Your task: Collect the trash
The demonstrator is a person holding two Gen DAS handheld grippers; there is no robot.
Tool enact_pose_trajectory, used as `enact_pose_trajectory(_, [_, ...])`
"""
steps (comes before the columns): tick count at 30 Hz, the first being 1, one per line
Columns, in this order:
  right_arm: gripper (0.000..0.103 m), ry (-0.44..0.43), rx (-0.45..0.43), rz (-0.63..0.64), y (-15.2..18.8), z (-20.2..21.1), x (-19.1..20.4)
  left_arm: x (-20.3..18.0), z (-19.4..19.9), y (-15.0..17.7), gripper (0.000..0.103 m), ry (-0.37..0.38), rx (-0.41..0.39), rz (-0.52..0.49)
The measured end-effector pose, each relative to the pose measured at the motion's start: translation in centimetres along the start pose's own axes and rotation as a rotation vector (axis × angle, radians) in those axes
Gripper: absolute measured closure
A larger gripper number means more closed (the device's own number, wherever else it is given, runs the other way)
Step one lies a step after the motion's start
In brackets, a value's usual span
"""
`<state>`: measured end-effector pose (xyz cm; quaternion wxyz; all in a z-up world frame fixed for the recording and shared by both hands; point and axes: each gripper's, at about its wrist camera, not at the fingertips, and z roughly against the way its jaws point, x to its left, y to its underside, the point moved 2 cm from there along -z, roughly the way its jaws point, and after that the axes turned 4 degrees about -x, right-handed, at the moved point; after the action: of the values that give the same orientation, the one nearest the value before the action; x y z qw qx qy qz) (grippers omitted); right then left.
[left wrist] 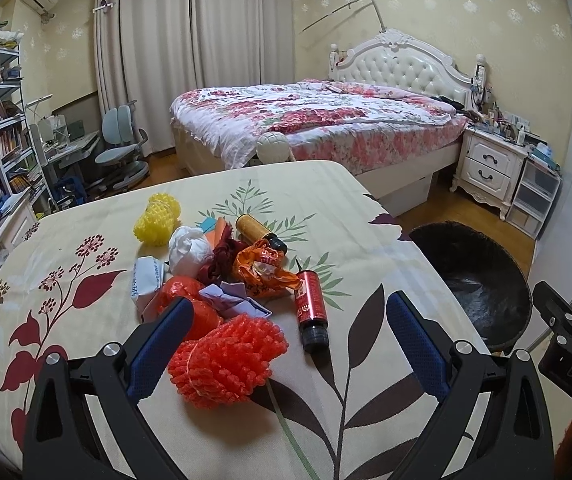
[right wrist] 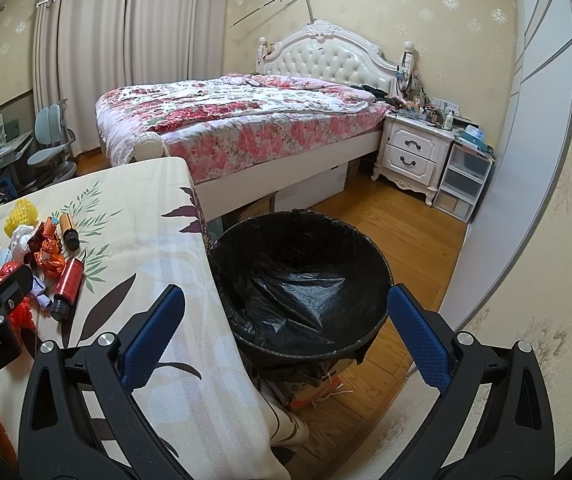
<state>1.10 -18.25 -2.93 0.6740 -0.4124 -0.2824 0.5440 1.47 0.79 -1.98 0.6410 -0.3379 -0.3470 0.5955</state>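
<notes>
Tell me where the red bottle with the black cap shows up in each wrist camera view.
Left wrist: the red bottle lies centre frame on the tablecloth, right of the trash pile, cap toward the camera.
Right wrist: the red bottle is at the left, beside the pile.
Shared landmark: the black-lined bin off the table's right edge.

— Where is the trash?
— Heaped on the table [left wrist: 366,360], ahead of my left claw [left wrist: 290,336]: foam net [left wrist: 229,356] nearest, bottle [left wrist: 310,312] just right of it.
— And the bin?
— The lined bin [right wrist: 298,280] stands on the floor right of the table, before my right claw [right wrist: 286,340]; the bed [right wrist: 245,120] lies behind.
</notes>
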Motion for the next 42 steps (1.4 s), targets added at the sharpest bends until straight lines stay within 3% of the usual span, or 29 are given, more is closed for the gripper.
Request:
enact_pose_trajectory(18, [0.004,-0.013,0.014,-0.01,-0.3,-0.4,-0.3,-0.2,0.4,-0.2,0.013,0.005,-0.002,-0.007])
enact_pose_trajectory(23, [0.004,-0.022,0.023,-0.01,-0.5,-0.3,0.1,0.6,0.6,-0.5,0.02,0.002,0.002,0.01])
enact_pose_trajectory(30, [0.005,-0.056,0.022,0.005,-0.5,-0.1,1.2,3.1,1.7,-0.8,0.021,-0.04,-0.012,0.038])
enact_pose_trajectory(32, [0.01,-0.074,0.026,0.012,-0.5,0.0,1.8,4.2,2.0,-0.8,0.021,-0.055,-0.015,0.048])
enact_pose_trajectory(35, [0.015,-0.108,0.034,0.023,-0.4,0.0,2.8,5.9,2.4,-0.7,0.021,-0.078,-0.01,0.062])
enact_pose_trajectory(42, [0.015,-0.198,0.041,0.066,-0.1,0.8,6.4,9.9,3.4,0.6,0.02,-0.167,0.004,0.079])
